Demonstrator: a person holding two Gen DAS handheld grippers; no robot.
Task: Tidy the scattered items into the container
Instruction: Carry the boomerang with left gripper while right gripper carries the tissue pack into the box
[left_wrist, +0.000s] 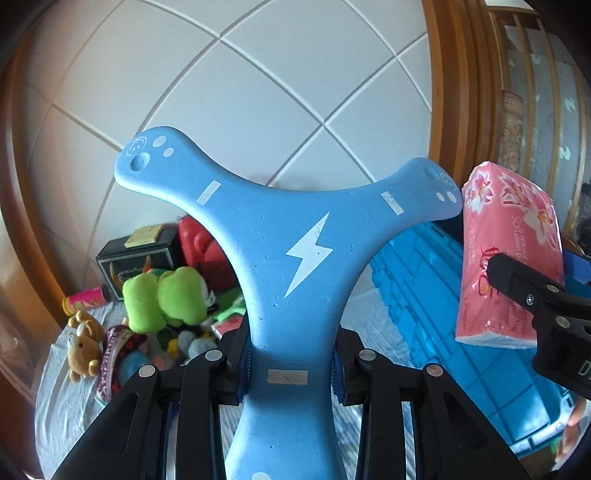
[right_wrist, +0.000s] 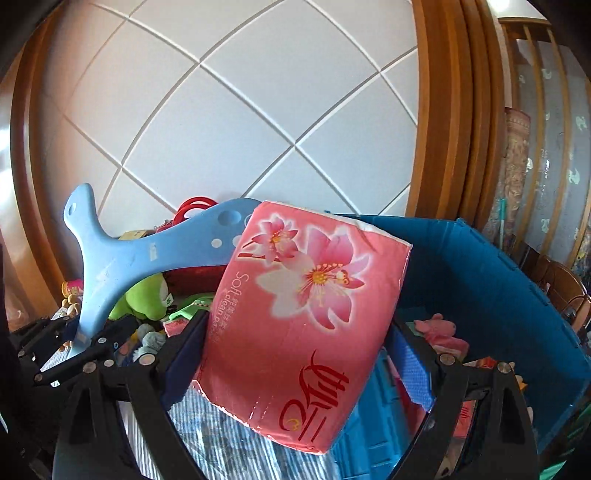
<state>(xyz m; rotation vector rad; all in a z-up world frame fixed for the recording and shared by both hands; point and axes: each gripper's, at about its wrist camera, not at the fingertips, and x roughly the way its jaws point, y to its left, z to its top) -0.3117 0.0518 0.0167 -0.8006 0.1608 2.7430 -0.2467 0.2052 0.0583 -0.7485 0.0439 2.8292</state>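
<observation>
the blue boomerang toy (left_wrist: 291, 258) has 3 arms and looks like foam, so it is likely light, a bit stiff and easy to dent. the left gripper (left_wrist: 291, 373) is closed on the narrow part of its lower arm, up in the air. that is a good spot to hold, near the middle. the pink tissue pack (right_wrist: 299, 314) looks soft and squishy, with slippery plastic wrap. the right gripper (right_wrist: 295, 354) squeezes it on both sides, just over the near edge of the blue box (right_wrist: 491, 280). a green plush (left_wrist: 162, 299) and a small bear (left_wrist: 83, 345) lie on the cloth to the left.
</observation>
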